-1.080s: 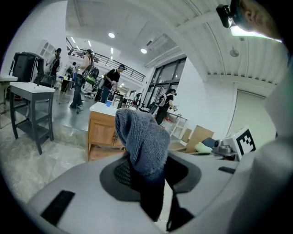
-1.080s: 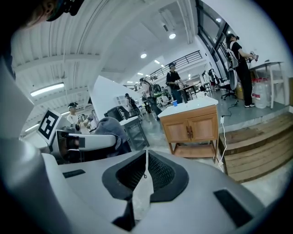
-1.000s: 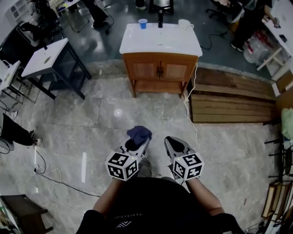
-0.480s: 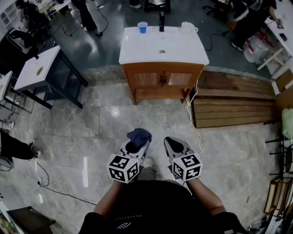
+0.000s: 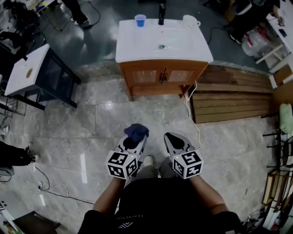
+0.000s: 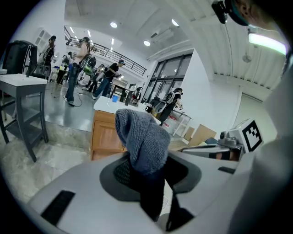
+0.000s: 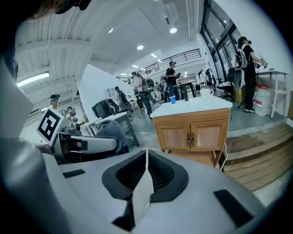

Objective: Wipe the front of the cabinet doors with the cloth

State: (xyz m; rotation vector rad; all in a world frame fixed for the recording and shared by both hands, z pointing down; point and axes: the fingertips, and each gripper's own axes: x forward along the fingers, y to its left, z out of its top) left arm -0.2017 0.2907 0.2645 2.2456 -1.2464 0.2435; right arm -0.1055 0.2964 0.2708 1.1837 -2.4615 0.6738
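A wooden cabinet with two doors [image 5: 162, 76] and a white sink top [image 5: 164, 40] stands ahead across the tiled floor, well out of reach of both grippers. My left gripper [image 5: 133, 139] is shut on a blue-grey cloth [image 5: 137, 131] that bulges up from between its jaws; in the left gripper view the cloth [image 6: 143, 139] hides part of the cabinet [image 6: 106, 135]. My right gripper [image 5: 173, 140] is beside it, shut and holding nothing. In the right gripper view the cabinet doors [image 7: 191, 135] show straight ahead, with the left gripper and cloth [image 7: 110, 131] at the left.
A blue cup [image 5: 140, 20], a dark faucet [image 5: 161, 13] and a white kettle [image 5: 191, 20] stand on the sink top. A white cable [image 5: 191, 114] runs from the cabinet. Wooden planking [image 5: 233, 100] lies to the right, a dark-framed table [image 5: 28, 73] to the left. People stand at the back.
The view has advanced toward the cabinet, which now looks larger and nearer. Both grippers keep their pose, the left still holding the cloth.
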